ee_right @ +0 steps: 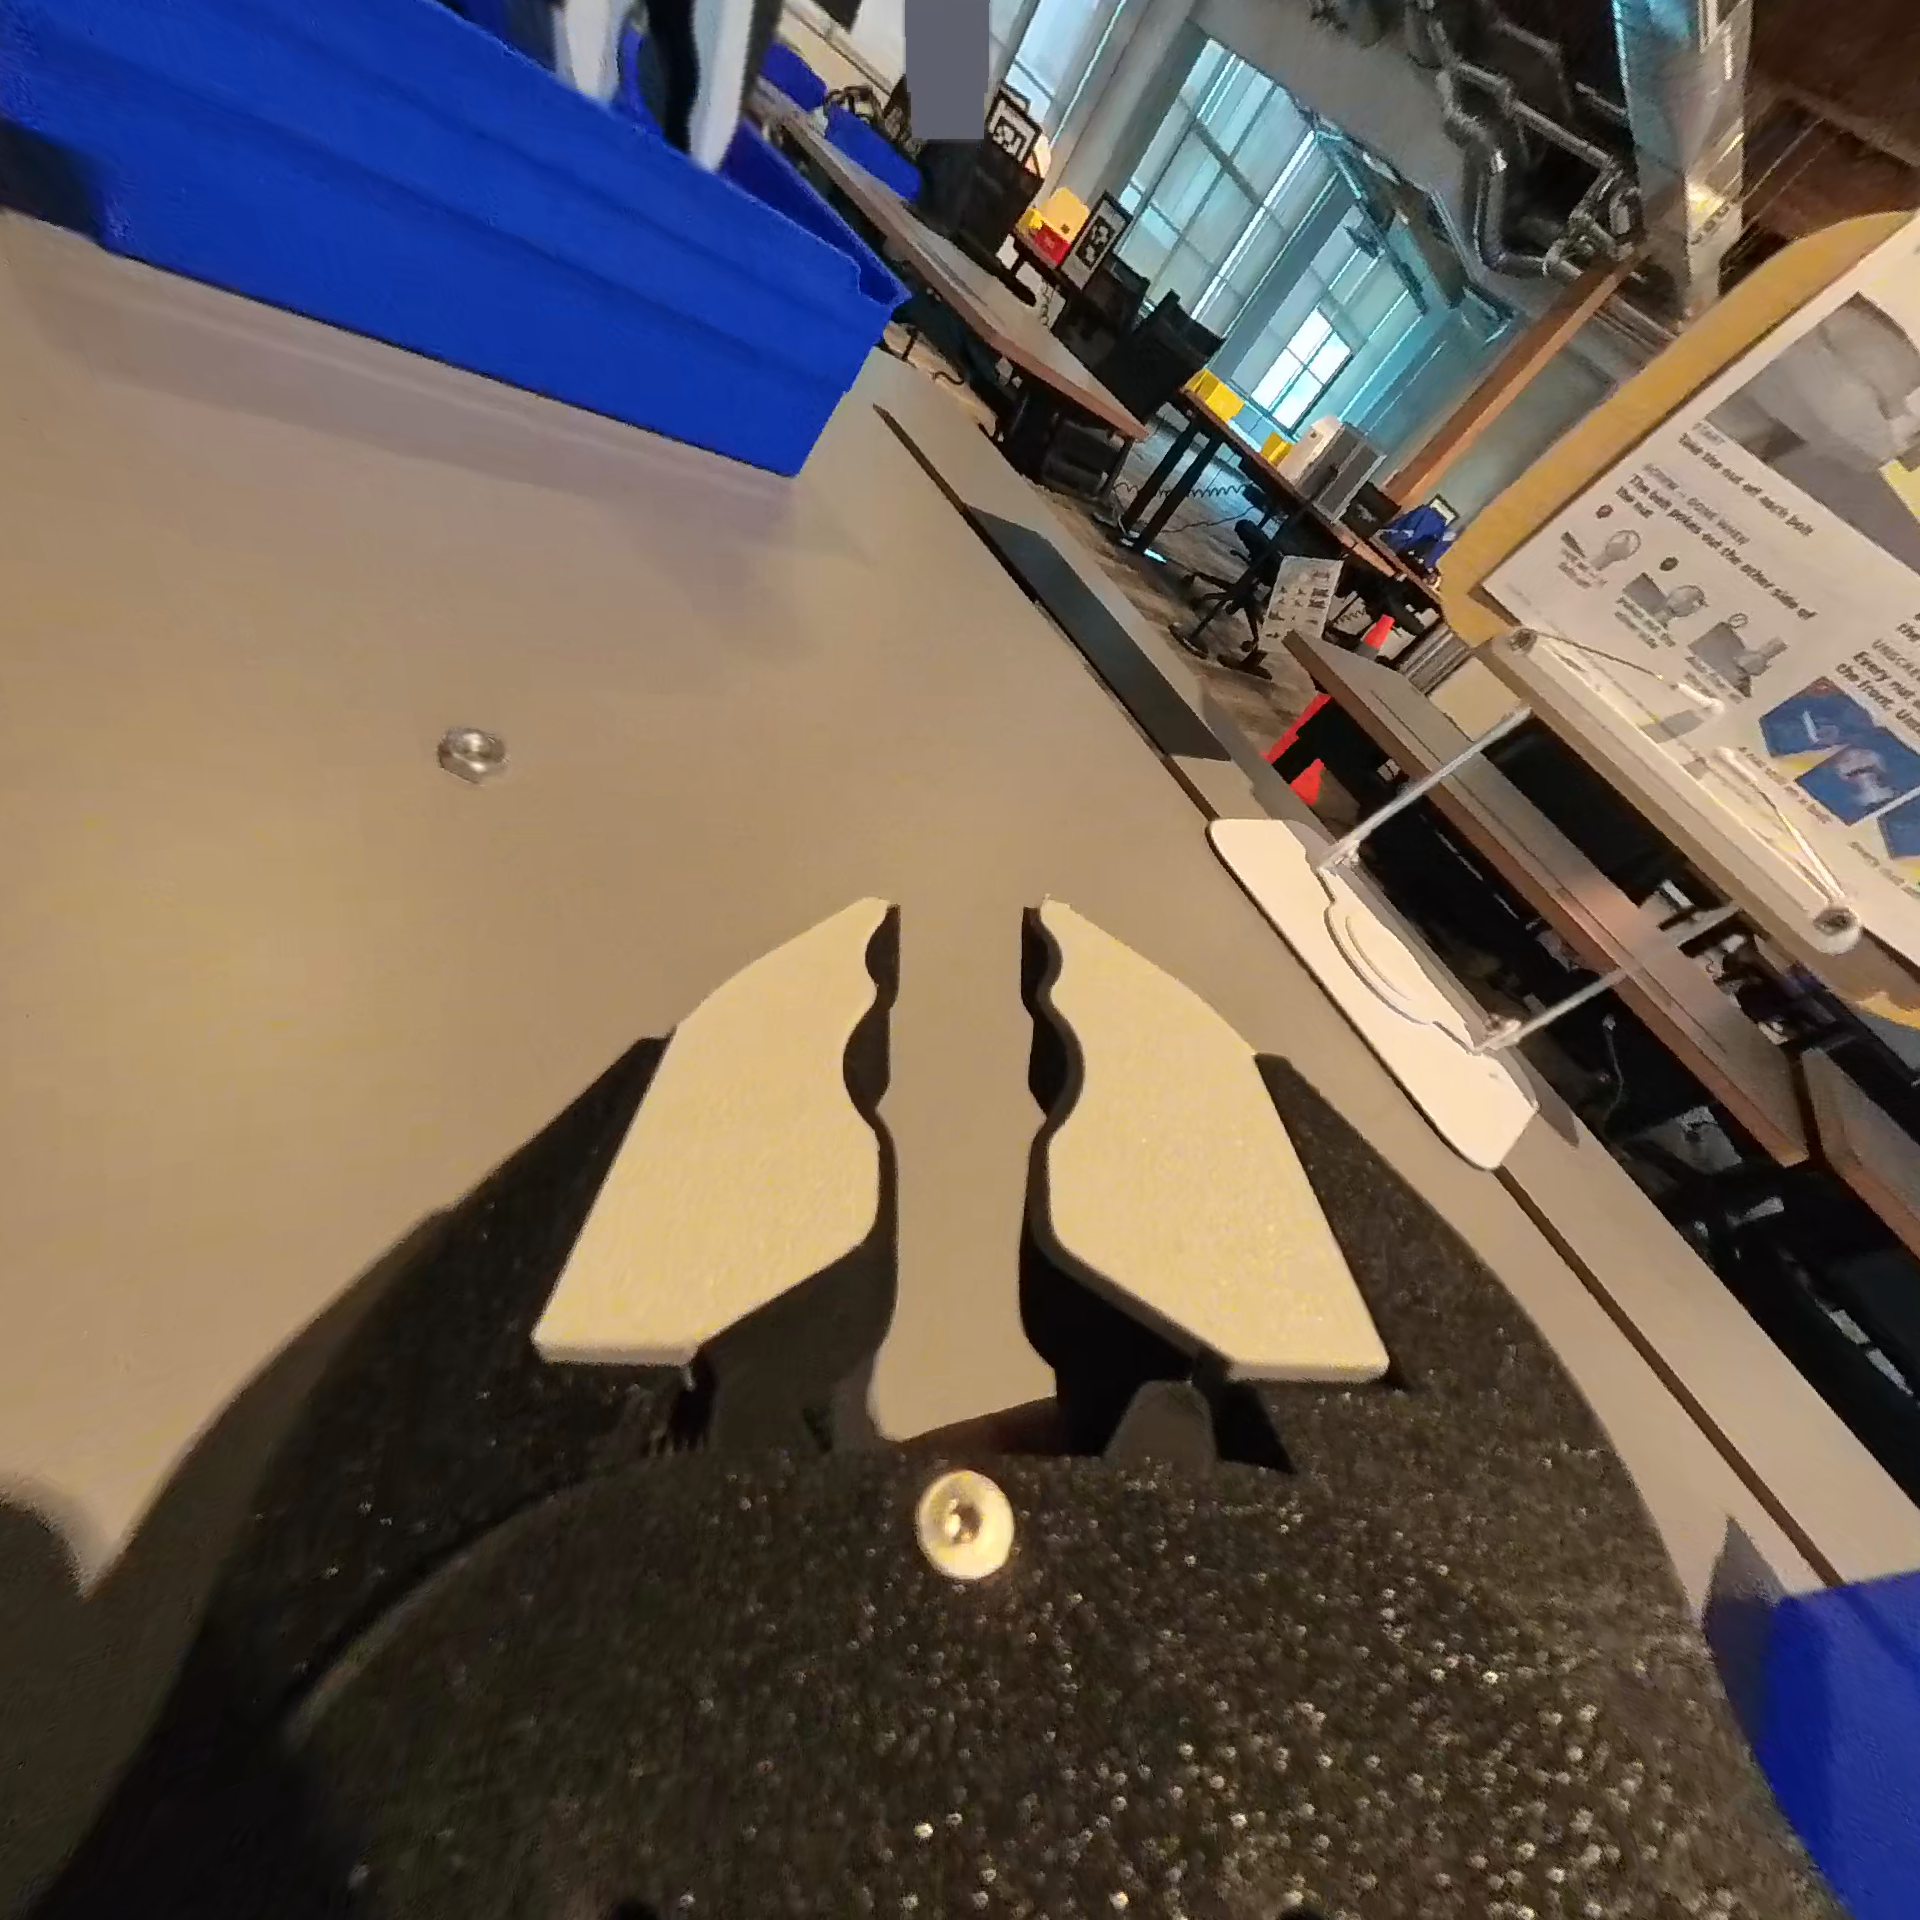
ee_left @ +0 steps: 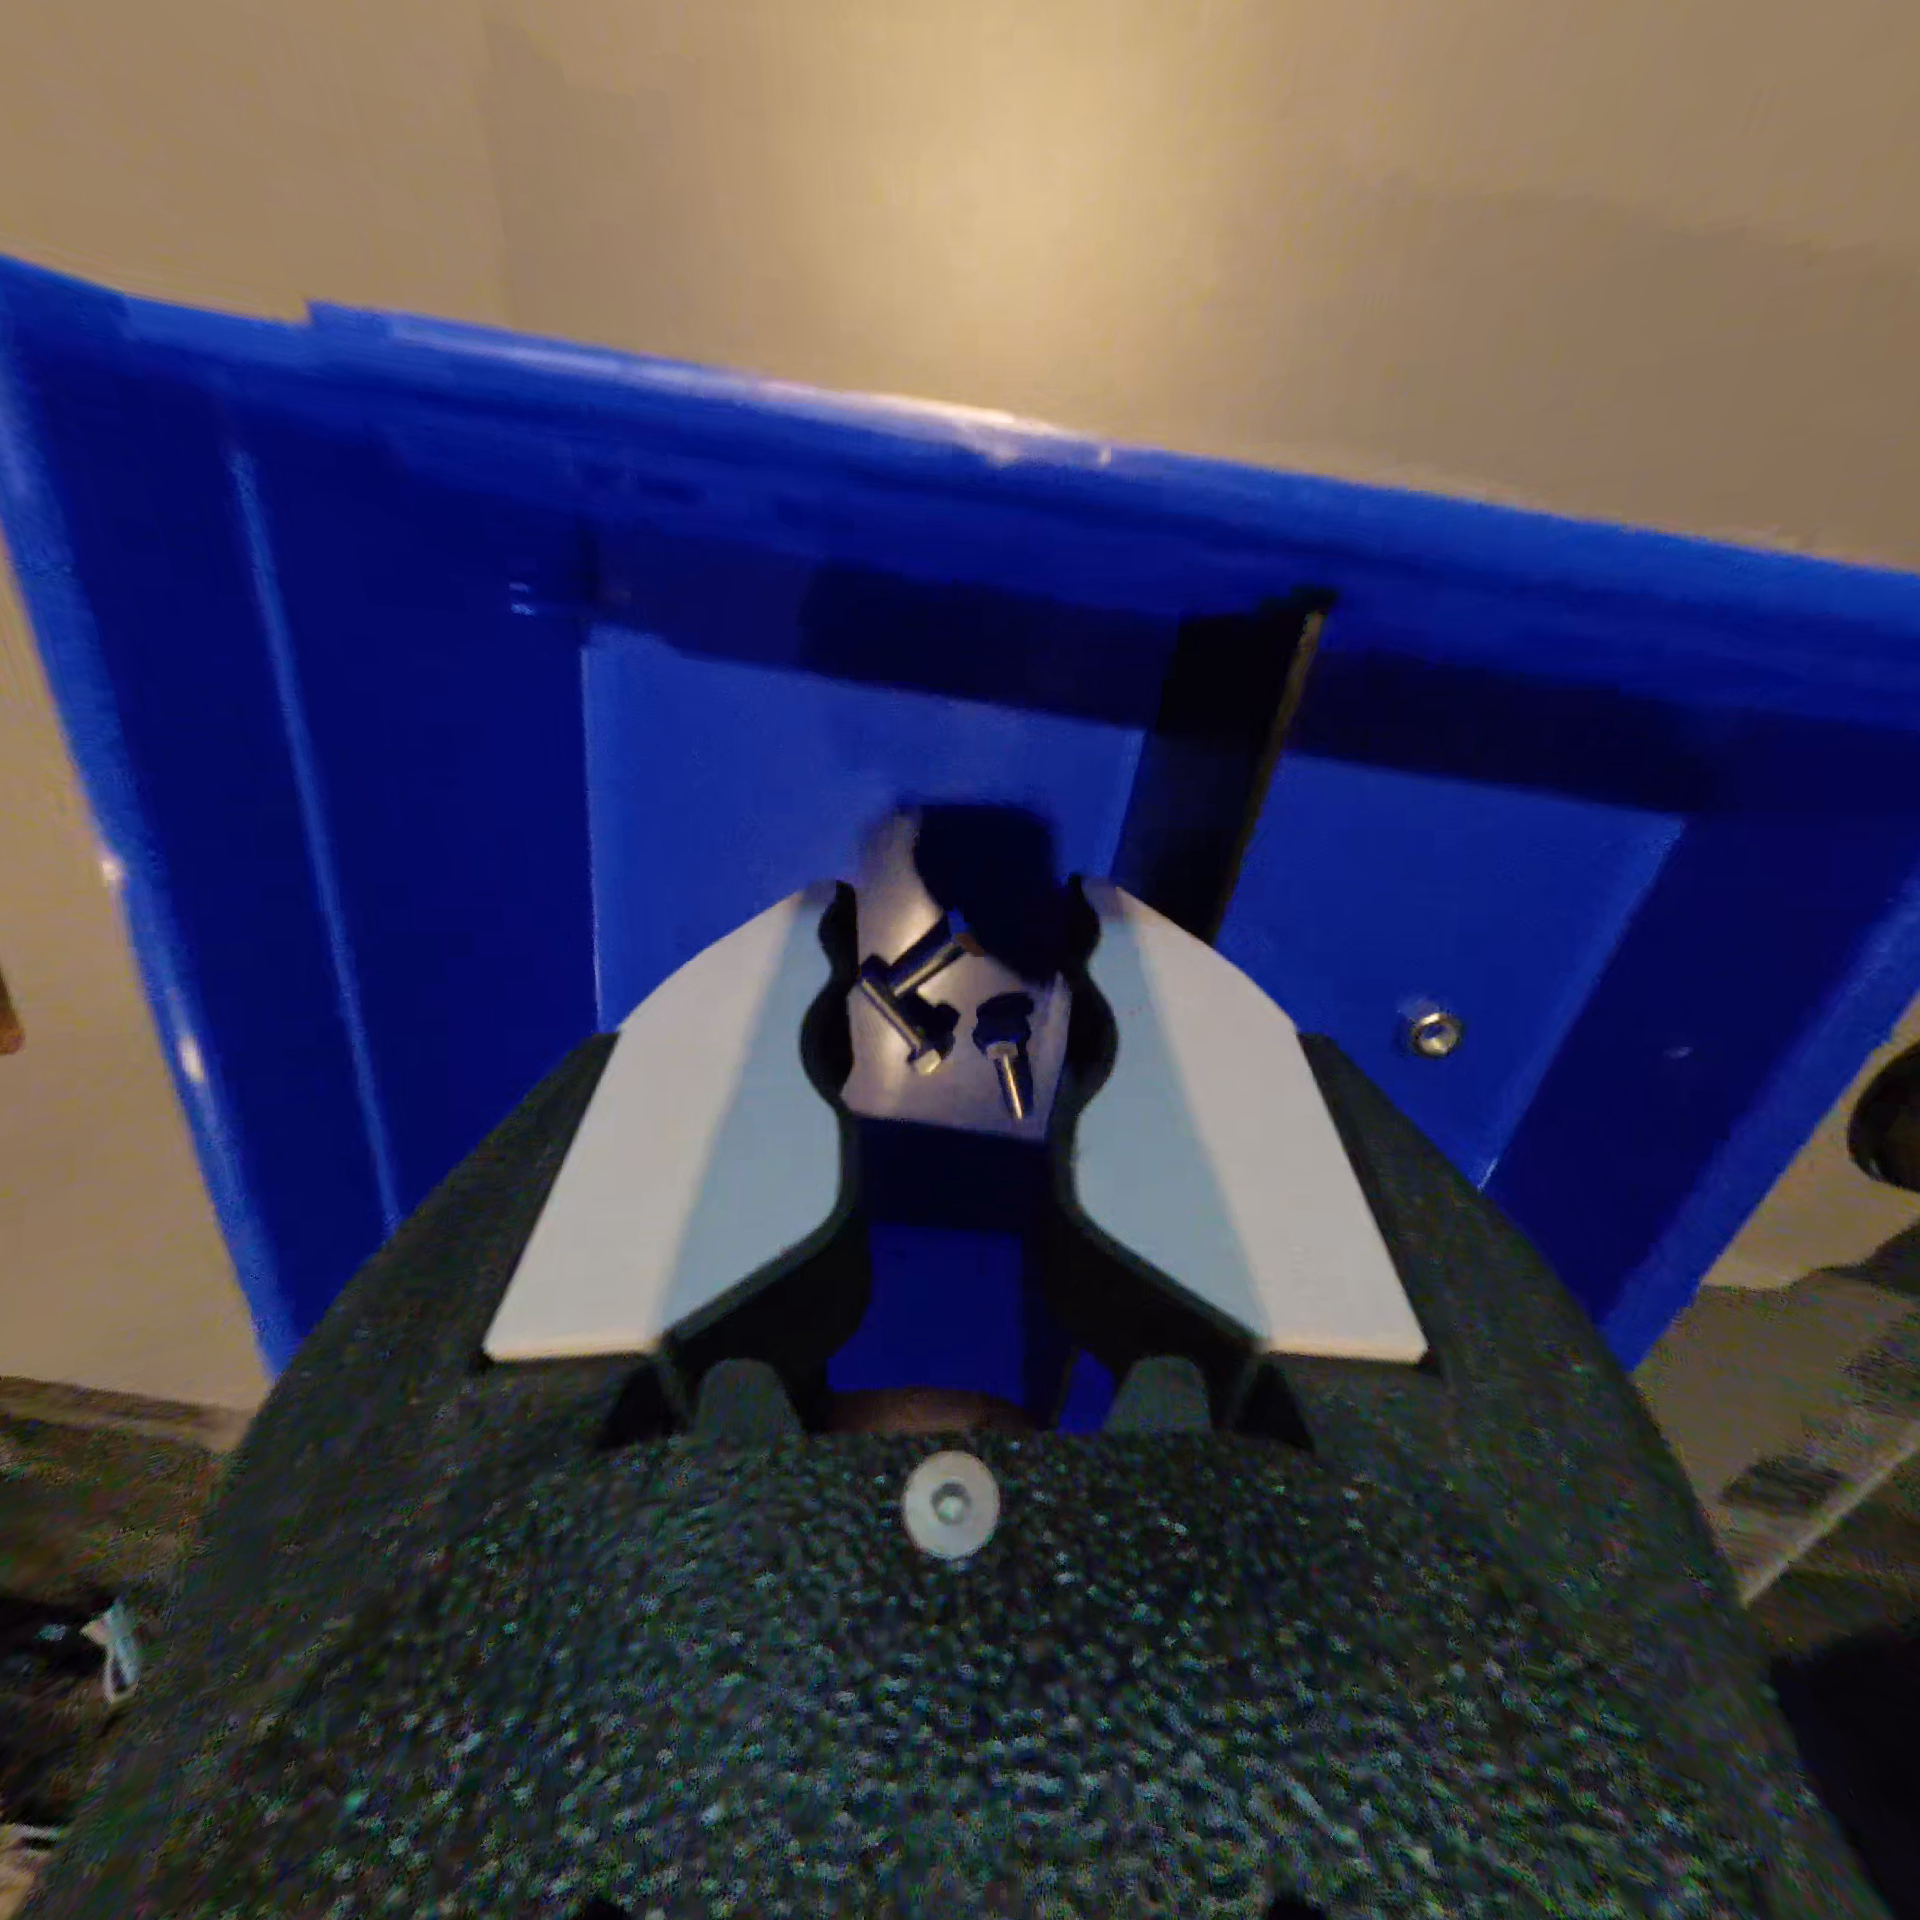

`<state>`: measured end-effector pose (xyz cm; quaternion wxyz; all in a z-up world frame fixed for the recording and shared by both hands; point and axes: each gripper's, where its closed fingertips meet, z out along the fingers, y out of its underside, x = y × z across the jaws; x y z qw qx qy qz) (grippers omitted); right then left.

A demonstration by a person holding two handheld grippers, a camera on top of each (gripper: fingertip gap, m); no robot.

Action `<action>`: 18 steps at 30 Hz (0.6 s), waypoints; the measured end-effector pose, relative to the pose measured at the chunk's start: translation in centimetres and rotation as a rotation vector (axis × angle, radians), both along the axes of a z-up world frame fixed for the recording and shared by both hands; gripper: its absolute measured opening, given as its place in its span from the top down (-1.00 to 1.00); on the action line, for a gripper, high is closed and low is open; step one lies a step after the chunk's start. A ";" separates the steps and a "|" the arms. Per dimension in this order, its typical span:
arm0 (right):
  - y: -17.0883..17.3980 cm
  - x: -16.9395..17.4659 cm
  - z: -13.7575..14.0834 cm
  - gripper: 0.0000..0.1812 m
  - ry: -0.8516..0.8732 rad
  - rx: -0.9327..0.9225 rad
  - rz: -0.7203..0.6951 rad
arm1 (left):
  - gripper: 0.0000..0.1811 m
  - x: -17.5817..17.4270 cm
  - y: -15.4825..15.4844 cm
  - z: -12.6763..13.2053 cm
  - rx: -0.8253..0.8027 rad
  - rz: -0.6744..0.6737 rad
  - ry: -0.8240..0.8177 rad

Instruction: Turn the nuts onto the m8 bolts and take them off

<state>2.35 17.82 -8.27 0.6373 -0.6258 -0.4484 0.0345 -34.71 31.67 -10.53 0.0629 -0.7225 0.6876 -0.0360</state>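
Left tool hung spread and empty, tips over the left compartment of the blue plastic bin. Seen through the gap: a few short silver steel bolts loose on the bin floor, one slim threaded shank lying apart from the rest. Black upright divider just right of the tips. Lone silver steel nut in the right compartment, flat on the floor.

Right tool low over the grey tabletop, parted with nothing between. Second silver nut flat on the tabletop ahead and to the left, well clear of the tips.

Judged: all hardware small, rigid, light for its kind, smooth and slippery, prone to roll or skid. Bolt best pinched across the shank near the hex head; nut across two opposite flats. No fragility expected.
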 end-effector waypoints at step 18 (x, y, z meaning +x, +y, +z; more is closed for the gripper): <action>2.1 -0.9 -0.3 0.76 -0.024 0.018 0.003 | 0.56 -6.4 2.0 -4.2 -0.160 0.184 0.281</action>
